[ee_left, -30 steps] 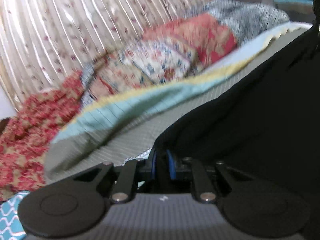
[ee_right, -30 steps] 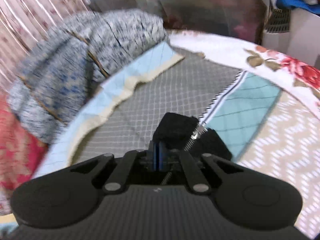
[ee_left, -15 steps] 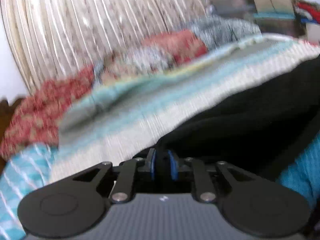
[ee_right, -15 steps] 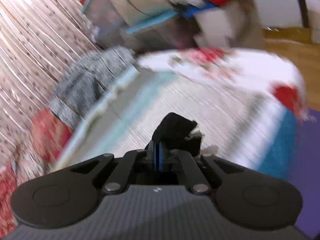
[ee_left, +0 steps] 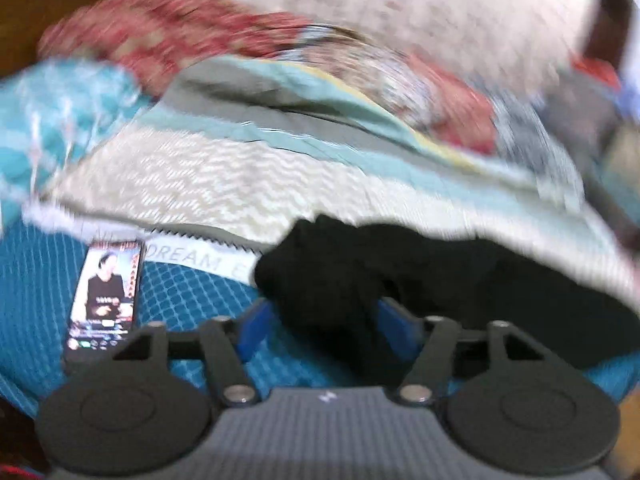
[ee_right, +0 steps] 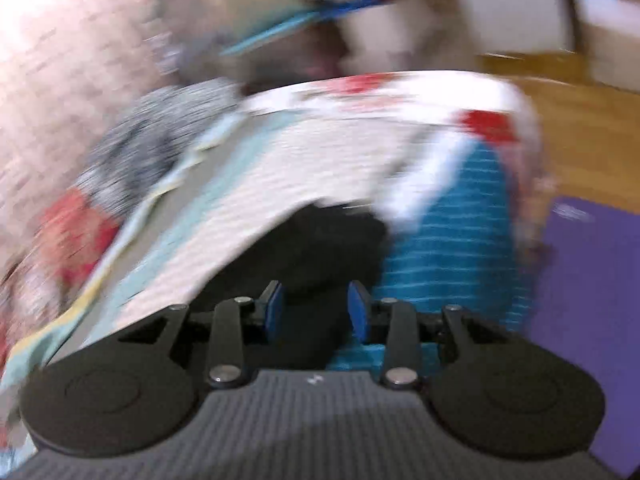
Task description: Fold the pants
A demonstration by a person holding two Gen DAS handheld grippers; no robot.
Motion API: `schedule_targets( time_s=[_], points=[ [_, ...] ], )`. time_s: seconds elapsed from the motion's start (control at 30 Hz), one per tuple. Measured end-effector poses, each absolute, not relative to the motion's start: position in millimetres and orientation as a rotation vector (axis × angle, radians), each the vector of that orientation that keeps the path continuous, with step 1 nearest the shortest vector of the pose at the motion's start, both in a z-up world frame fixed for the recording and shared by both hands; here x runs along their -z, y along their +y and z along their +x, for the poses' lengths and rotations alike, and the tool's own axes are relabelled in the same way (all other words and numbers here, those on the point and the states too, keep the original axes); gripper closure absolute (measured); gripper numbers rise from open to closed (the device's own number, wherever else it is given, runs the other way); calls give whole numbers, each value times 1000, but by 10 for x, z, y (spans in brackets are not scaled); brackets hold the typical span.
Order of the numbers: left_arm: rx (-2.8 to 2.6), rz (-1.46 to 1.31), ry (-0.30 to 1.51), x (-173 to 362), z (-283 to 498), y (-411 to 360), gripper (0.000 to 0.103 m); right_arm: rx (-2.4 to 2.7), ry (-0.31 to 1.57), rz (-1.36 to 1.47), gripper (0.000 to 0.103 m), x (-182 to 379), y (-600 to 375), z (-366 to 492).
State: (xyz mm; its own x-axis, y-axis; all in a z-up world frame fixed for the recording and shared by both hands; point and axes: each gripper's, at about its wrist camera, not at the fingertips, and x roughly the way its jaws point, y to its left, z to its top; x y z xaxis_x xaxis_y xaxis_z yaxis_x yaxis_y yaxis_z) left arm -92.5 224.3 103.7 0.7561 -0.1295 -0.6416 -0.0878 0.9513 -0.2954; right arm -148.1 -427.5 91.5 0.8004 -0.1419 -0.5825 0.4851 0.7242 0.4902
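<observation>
The black pants [ee_left: 440, 272] lie bunched along the near edge of the bed, on the patterned quilt [ee_left: 208, 184] and the teal mattress cover [ee_left: 192, 296]. My left gripper [ee_left: 326, 328] is low over their left end. Its jaws are opening, and black cloth lies loose between the blue pads [ee_left: 256, 326]. In the right wrist view the pants [ee_right: 320, 248] show as a dark heap at the quilt's corner. My right gripper [ee_right: 316, 312] is right behind them. Its jaws are opening, with cloth between the blue pads [ee_right: 274, 312] and no squeeze on it. Both views are blurred.
A phone [ee_left: 104, 300] with a lit screen lies on the teal cover left of the pants. Heaped red and grey blankets [ee_left: 192, 36] line the far side by a curtain. To the right are a wooden floor [ee_right: 560, 112] and a purple mat [ee_right: 580, 300].
Both grippers were shut on black cloth and swept it across to the bed's near edge. Their jaws have now parted and the cloth rests on the bed. The left view has rolled.
</observation>
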Motion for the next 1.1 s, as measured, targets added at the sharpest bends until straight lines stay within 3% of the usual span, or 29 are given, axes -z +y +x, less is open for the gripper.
schedule_targets(
  time_s=[0.03,0.13,0.17,0.23,0.3,0.4,0.53,0.7,0.77,0.83,0.87,1.0,1.1],
  points=[
    [16,-388,733,-1004,-845,2327,10,289,574,641,62,-943,-4031,-1343],
    [39,-529,786,-801,-516,2456,11,112,658,554,62,-887,-3328,-1053],
    [32,-535,808,-710,-406,2457,18,59,696,538,62,-821,-3089,-963],
    [79,-514,870,-584,-168,2356,74,-22,798,524,61,-619,-2597,-801],
    [51,-387,898,-585,-105,2182,87,-90,889,514,62,-425,-2195,-697],
    [49,-183,735,-952,-205,2129,95,-170,955,429,61,-279,-1758,-668],
    [5,-138,619,-1201,-280,2315,95,-189,915,231,50,-259,-1433,-727],
    [-50,-30,889,-303,14,2271,95,-181,899,140,36,-247,-1267,-696],
    [-91,-29,889,-196,-76,2266,93,-194,900,83,36,-282,-1232,-693],
    [-111,-93,883,-291,-174,2399,68,-216,902,109,36,-352,-1289,-674],
    [-134,-141,869,-362,-204,2490,64,-223,890,145,36,-383,-1339,-685],
    [-152,-325,738,-746,-445,2714,65,-307,790,220,37,-614,-1354,-675],
    [-40,-322,662,-994,-497,2439,65,-428,760,235,40,-683,-1092,-637]
  ],
)
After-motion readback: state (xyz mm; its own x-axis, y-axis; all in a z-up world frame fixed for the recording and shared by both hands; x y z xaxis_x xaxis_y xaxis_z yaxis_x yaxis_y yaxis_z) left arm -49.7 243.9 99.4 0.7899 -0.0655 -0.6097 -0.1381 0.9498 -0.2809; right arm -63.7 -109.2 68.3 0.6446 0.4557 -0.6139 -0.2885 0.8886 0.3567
